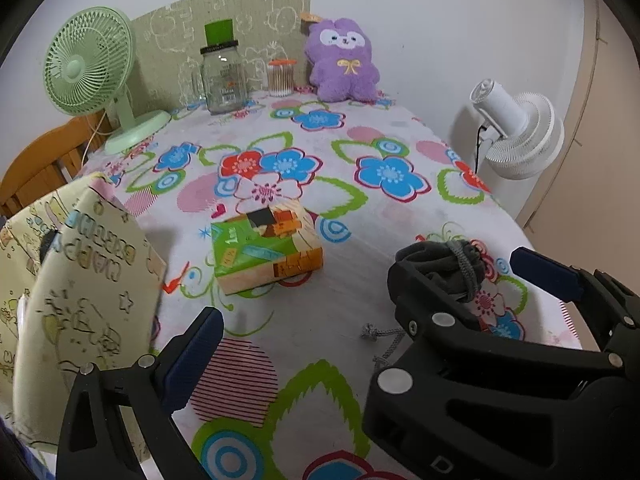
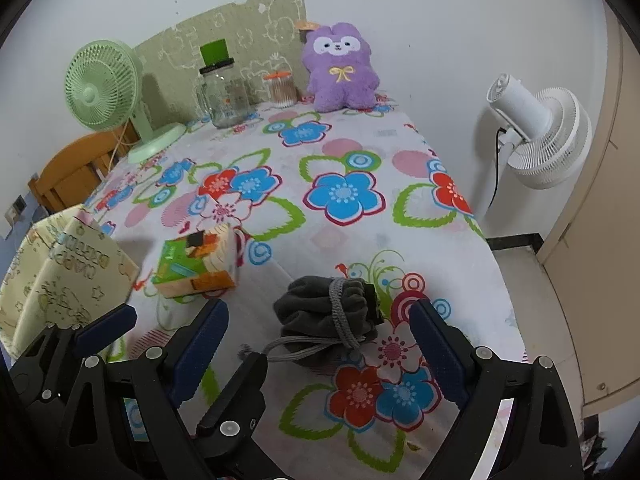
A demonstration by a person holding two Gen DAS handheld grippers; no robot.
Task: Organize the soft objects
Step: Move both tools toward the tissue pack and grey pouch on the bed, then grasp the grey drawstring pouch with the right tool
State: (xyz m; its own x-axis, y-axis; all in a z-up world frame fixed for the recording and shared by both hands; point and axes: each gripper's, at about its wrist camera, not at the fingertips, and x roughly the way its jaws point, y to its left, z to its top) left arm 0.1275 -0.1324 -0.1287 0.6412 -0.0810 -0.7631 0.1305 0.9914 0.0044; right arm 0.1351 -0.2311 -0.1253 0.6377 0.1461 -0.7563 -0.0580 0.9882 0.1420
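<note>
Blue-padded and spread wide, my right claw (image 2: 320,344) hangs just above the table (image 2: 352,148) with nothing pressed between its pads. Between its fingers lies the grey drawstring pouch (image 2: 324,312), slumped on the flowered cloth, its cord trailing toward me; neither pad touches it. My left claw (image 1: 368,300) stands open too and holds nothing. From its own camera I see only one blue pad low on the left, while the black frame of my right claw fills the lower right of that view and covers part of the pouch.

Left of the pouch, a little farther out, sits a tissue pack (image 2: 196,264) printed in green and orange, lying flat. At the table's left edge stands a pale yellow fabric bin (image 1: 80,280) with cartoon drawings, upright, its rim sagging. Whether anything lies inside it I cannot tell.

Along the far edge, by the wall, a purple plush toy (image 2: 340,70) sits upright. To its left are a small tub of cotton swabs (image 2: 282,88), a clear glass jar (image 2: 224,96) and a green desk fan (image 2: 108,88). A white fan (image 2: 536,132) stands on the floor off the table's right side.
</note>
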